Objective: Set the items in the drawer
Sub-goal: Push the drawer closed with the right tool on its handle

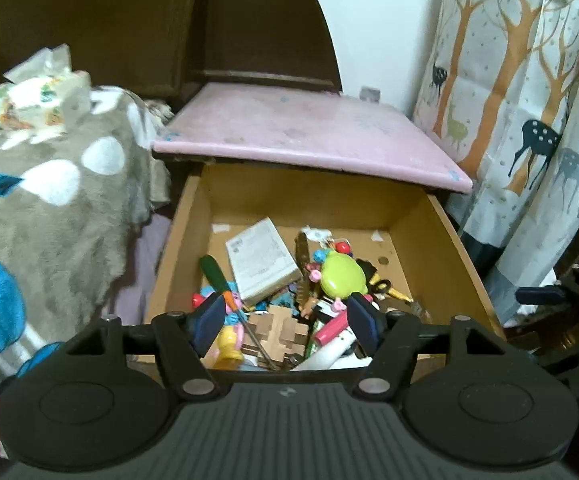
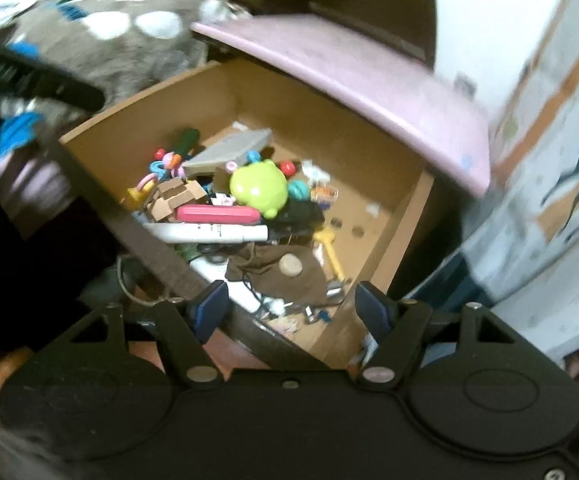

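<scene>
The wooden drawer (image 1: 421,240) stands pulled open under a pink-topped nightstand (image 1: 301,132). It holds several small items: a lime-green toy (image 1: 343,274), a white booklet (image 1: 259,260), a green-handled screwdriver (image 1: 219,276), a wooden puzzle (image 1: 279,330) and a pink case (image 2: 217,215) beside a white marker (image 2: 213,233). My left gripper (image 1: 287,318) is open and empty above the drawer's front edge. My right gripper (image 2: 293,310) is open and empty over the drawer's (image 2: 405,216) front right corner, above a brown pouch (image 2: 285,276).
A bed with a grey spotted blanket (image 1: 57,200) and a tissue pack (image 1: 41,100) lies to the left. A deer-print curtain (image 1: 529,120) hangs to the right. A dark headboard (image 1: 169,20) stands behind the nightstand. The right gripper's body (image 1: 569,308) shows at the left wrist view's right edge.
</scene>
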The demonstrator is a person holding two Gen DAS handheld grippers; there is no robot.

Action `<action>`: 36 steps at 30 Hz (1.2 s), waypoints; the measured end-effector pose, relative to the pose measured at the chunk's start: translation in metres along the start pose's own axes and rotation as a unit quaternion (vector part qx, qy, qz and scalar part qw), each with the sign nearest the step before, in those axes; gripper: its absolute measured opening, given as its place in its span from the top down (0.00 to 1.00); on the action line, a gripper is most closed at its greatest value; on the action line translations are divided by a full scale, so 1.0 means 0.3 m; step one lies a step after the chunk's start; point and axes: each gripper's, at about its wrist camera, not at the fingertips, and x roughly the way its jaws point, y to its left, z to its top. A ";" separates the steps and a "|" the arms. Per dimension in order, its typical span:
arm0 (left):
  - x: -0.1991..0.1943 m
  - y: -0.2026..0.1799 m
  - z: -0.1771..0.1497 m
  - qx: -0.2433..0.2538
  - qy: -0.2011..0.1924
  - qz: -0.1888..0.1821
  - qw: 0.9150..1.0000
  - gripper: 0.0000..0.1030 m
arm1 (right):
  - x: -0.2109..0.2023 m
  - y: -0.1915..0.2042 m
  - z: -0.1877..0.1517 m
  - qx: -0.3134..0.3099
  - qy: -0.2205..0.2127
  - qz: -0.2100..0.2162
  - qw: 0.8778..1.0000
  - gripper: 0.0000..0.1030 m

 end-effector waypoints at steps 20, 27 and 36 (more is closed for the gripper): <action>-0.023 0.068 -0.050 -0.008 -0.025 -0.038 0.999 0.36 | -0.022 0.446 -0.142 -0.296 -0.025 -0.054 0.953 0.71; -0.006 0.135 -0.049 -0.054 -0.019 -0.050 0.997 0.36 | 0.142 0.561 -0.174 -0.419 -0.013 -0.084 0.904 0.71; 0.018 0.198 -0.041 -0.100 -0.015 -0.059 0.993 0.36 | 0.277 0.592 -0.225 -0.497 0.000 -0.101 0.862 0.80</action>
